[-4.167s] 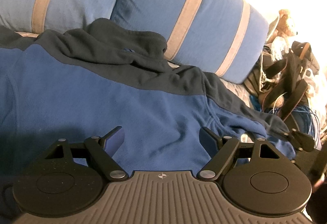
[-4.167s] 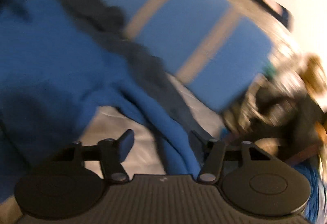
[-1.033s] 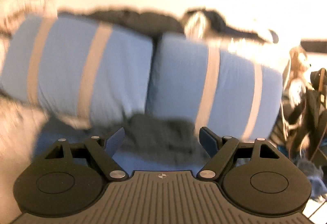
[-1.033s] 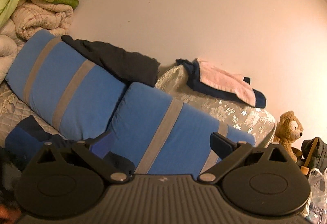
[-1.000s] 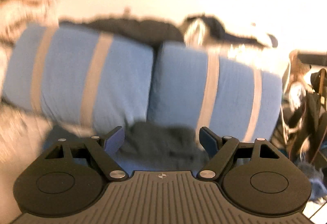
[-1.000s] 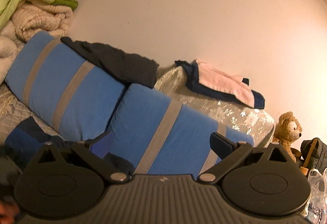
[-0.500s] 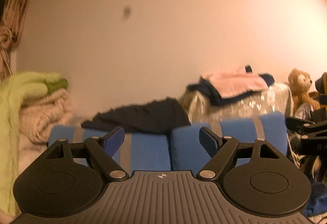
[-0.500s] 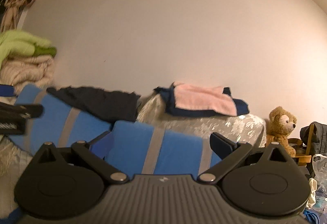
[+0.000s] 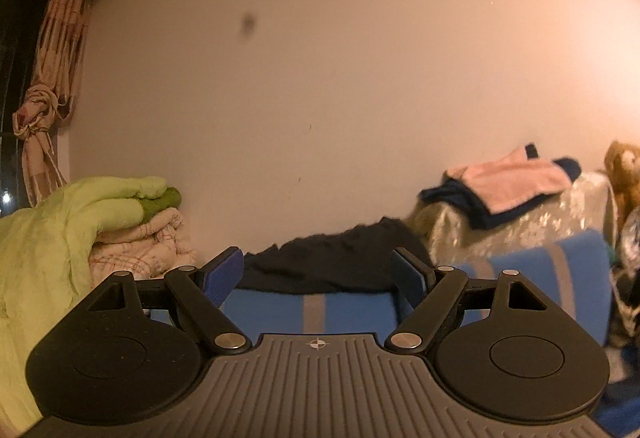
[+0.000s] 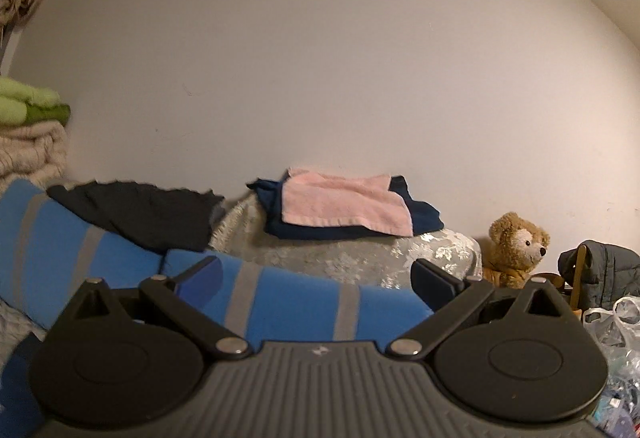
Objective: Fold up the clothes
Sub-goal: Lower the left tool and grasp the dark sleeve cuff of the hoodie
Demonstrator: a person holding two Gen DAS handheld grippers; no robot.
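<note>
Barely any of the blue sweatshirt (image 10: pixel 18 390) in view — only a dark blue patch at the lower left corner of the right wrist picture, below the pillows, too little to tell its long axis or which way it points. Deep blue cloth there, a darker edge above it, no folds or sleeves to make out. Left hand-held gripper (image 9: pixel 318 276) pointing level toward the wall, jaws spread wide, nothing between the blue pads (image 9: pixel 223 275). Right hand-held gripper (image 10: pixel 320 280) likewise level, likewise released, with empty air between its fingers. Straight ahead of both, two blue pillows with grey stripes (image 10: pixel 280 308) lying end to end along the bed. Draped over the left pillow, a black garment (image 10: pixel 136 212), rumpled, hanging down its near side. Behind the pillows, a silver floral bolster (image 10: pixel 352 258) carrying a folded navy cloth (image 10: pixel 420 220) with a pink towel (image 10: pixel 344 206) on top. Far left, a stack of bedding — a lime green quilt (image 9: pixel 80 214) over a pale checked one (image 9: pixel 136 250) — and above it a knotted curtain (image 9: pixel 44 114). Right of the bolster, a brown teddy bear (image 10: pixel 516 248) sitting upright against the wall, then a dark padded jacket (image 10: pixel 608 270) and a clear plastic bag (image 10: pixel 616 322) below it.
</note>
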